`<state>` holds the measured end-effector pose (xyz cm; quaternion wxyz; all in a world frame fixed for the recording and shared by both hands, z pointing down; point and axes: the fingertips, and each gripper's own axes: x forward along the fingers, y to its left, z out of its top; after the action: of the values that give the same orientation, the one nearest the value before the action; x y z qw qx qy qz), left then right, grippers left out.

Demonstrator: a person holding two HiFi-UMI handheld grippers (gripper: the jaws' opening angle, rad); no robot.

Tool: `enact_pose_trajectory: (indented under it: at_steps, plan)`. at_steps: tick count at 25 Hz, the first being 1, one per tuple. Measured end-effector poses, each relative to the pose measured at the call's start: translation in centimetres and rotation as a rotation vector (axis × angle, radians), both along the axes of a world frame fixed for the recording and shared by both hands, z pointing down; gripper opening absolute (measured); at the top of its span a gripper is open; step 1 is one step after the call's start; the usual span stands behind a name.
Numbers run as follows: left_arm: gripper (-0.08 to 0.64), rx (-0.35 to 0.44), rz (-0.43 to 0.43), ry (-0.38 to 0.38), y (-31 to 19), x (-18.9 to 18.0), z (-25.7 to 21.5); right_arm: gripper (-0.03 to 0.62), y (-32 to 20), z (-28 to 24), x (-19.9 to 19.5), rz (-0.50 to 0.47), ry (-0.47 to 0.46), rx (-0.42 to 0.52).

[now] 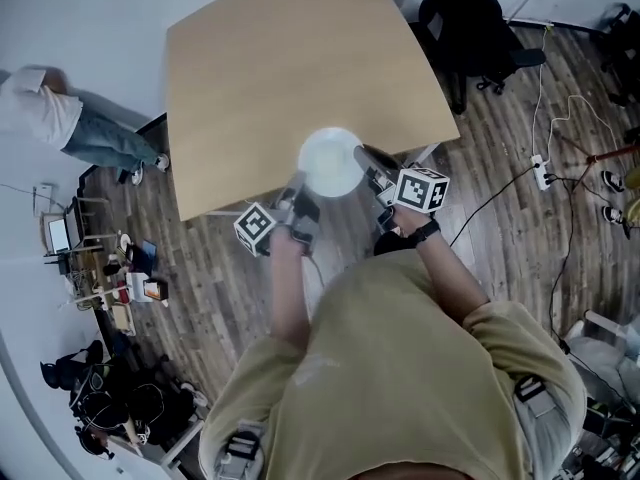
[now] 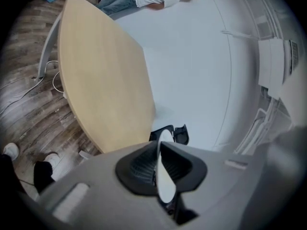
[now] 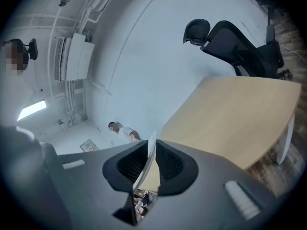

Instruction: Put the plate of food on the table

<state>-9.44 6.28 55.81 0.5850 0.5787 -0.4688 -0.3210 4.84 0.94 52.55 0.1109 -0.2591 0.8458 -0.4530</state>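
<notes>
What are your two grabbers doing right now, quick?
Left gripper: closed on the plate, at its rim.
Right gripper: the plate rim sits between its jaws; squeezing or loose cannot be told.

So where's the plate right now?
In the head view, mid-frame, the white plate is over the near edge of the table, with the left gripper and the right gripper on either side.

Wearer: khaki short-sleeve tee point(image 1: 400, 368), black band point(image 1: 428, 232) on right wrist, grey buckled straps point(image 1: 530, 390) at the hips. Left claw point(image 1: 301, 198) and right claw point(image 1: 372, 168): grey shells, black ribbed pads point(image 2: 139, 166), each with a white cube point(image 1: 255, 228) bearing black square markers.
</notes>
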Motion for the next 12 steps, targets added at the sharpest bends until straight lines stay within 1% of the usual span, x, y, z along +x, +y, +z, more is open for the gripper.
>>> enact_pose_trajectory:
  at_steps: [4,8,10,12]
  plan:
    - [0.020,0.008,-0.033,-0.001,-3.3,1.6,-0.5,0.046,-3.9,-0.5,1.2,-0.035,0.000,0.018]
    - [0.018,0.003,-0.077,0.017,-6.2,2.9,0.0,0.046,-8.1,0.6,2.0,-0.064,-0.018,-0.006]
    - [0.017,-0.012,-0.091,0.025,-7.3,3.5,0.7,0.046,-9.6,1.5,2.3,-0.065,-0.020,-0.025]
    - [0.018,-0.025,-0.101,0.022,-8.1,3.1,1.0,0.044,-10.7,2.0,1.7,-0.067,-0.024,-0.041]
